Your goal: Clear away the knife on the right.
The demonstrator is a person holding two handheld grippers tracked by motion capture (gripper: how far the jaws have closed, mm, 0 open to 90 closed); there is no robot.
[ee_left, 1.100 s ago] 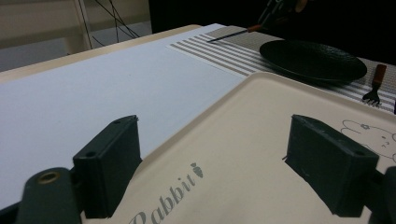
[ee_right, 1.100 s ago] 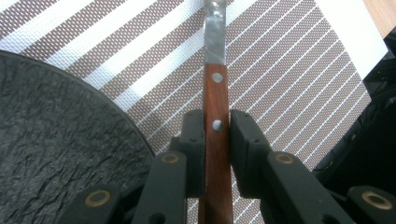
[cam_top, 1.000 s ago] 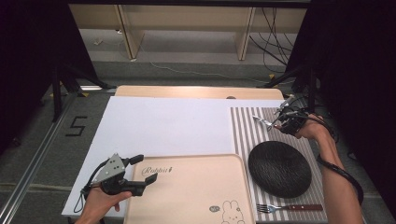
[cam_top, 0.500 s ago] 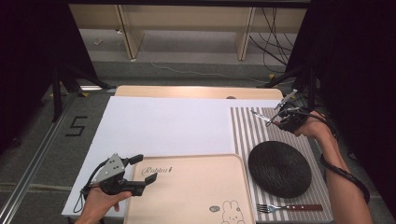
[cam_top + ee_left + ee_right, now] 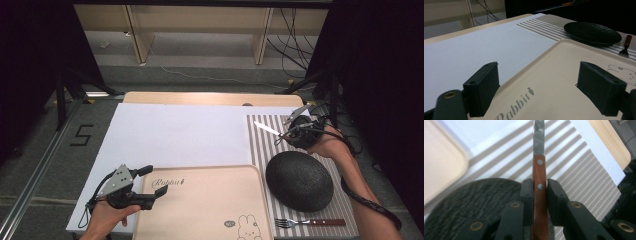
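Right tool clamped on knife handle, now lifted higher, right of frame, above striped mat, beyond dark plate. Likely place setting underway. Left tool unmoved, jaws wide, over tray corner.

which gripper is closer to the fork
Right, though neither is close. The right gripper, shut on the knife, is above the placemat's far end; the fork lies at its near edge. The left gripper sits across the tray.

"Rabbit" printed on beige tray; "5" marked on floor left of table.
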